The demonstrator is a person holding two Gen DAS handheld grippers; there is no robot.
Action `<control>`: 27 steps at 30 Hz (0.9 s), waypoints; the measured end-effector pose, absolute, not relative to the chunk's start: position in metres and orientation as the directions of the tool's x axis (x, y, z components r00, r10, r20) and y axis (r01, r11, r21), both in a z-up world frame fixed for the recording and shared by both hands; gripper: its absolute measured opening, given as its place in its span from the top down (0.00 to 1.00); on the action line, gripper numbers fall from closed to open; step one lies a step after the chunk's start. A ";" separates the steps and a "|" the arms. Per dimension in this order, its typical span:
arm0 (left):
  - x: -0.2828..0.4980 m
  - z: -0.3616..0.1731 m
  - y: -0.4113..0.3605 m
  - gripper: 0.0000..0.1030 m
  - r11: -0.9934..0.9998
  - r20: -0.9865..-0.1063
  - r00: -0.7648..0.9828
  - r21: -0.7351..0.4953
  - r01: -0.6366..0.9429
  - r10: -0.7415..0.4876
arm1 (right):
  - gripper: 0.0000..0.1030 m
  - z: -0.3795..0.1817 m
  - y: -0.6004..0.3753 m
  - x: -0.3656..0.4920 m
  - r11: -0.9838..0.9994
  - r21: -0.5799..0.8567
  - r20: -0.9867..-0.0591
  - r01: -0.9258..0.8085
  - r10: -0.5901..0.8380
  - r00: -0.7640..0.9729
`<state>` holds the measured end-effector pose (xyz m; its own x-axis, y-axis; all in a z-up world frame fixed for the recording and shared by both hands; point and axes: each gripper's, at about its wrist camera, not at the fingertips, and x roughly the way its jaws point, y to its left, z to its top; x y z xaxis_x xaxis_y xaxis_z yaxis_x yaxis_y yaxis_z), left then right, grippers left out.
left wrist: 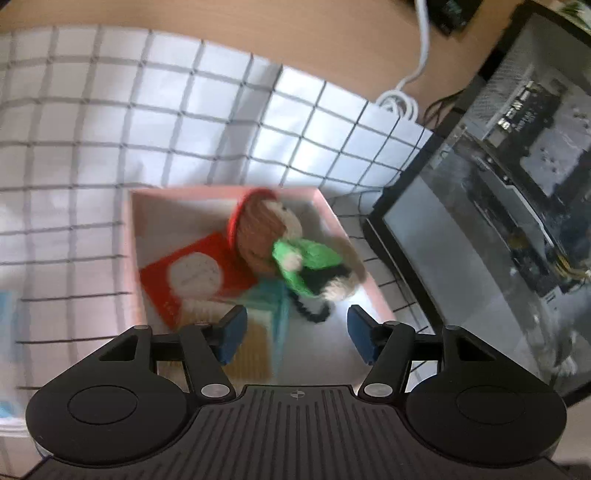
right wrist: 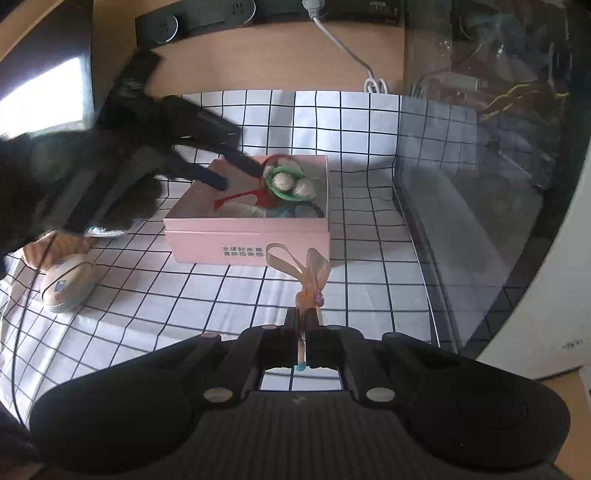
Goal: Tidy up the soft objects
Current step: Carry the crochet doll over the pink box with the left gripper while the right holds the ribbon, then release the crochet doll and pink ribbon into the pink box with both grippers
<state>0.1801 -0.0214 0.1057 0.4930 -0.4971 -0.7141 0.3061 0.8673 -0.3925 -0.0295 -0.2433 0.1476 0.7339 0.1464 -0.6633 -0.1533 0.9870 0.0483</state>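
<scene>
A pink box [right wrist: 247,236] stands on the checked cloth. It holds a plush doll [left wrist: 280,240] with brown hair and green clothes, a red cloth with a white circle [left wrist: 192,273] and a teal and yellow piece [left wrist: 266,325]. My left gripper [left wrist: 295,332] hovers over the box, open, its blue pads [left wrist: 231,332] wide apart with nothing pressed between them; in the right wrist view the left gripper [right wrist: 236,173] reaches in from the left. Nearer the front, my right gripper [right wrist: 304,317] is shut on a sheer peach ribbon bow [right wrist: 308,269] that stands up from its fingertips.
A beige soft item with blue print [right wrist: 66,280] and an orange striped cloth [right wrist: 40,251] lie at the left. A glass-sided computer case [right wrist: 498,184] borders the cloth on the right. A white cable [right wrist: 347,48] and a power strip [right wrist: 192,22] sit at the back.
</scene>
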 end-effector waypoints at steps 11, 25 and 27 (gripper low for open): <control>0.029 0.115 0.057 0.37 0.908 -0.703 0.575 -0.311 0.282 -0.419 | 0.97 0.250 -0.201 0.078 0.950 -0.081 -0.433 -0.300 0.237 0.870; -0.038 0.091 0.178 0.37 0.948 -0.726 0.676 -0.287 -0.135 -0.124 | 0.34 0.175 -0.155 0.101 0.939 -0.019 -0.650 -0.343 0.249 0.718; -0.035 0.090 0.190 0.37 0.943 -0.730 0.677 -0.286 -0.172 -0.098 | 0.34 0.161 -0.158 0.090 0.939 0.006 -0.686 -0.343 0.253 0.682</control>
<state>-0.0345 0.1897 0.0899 0.6765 -0.0982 -0.7298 -0.1715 0.9428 -0.2858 0.0898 -0.1584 0.1614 0.6820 0.2532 -0.6861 -0.3428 0.9394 0.0059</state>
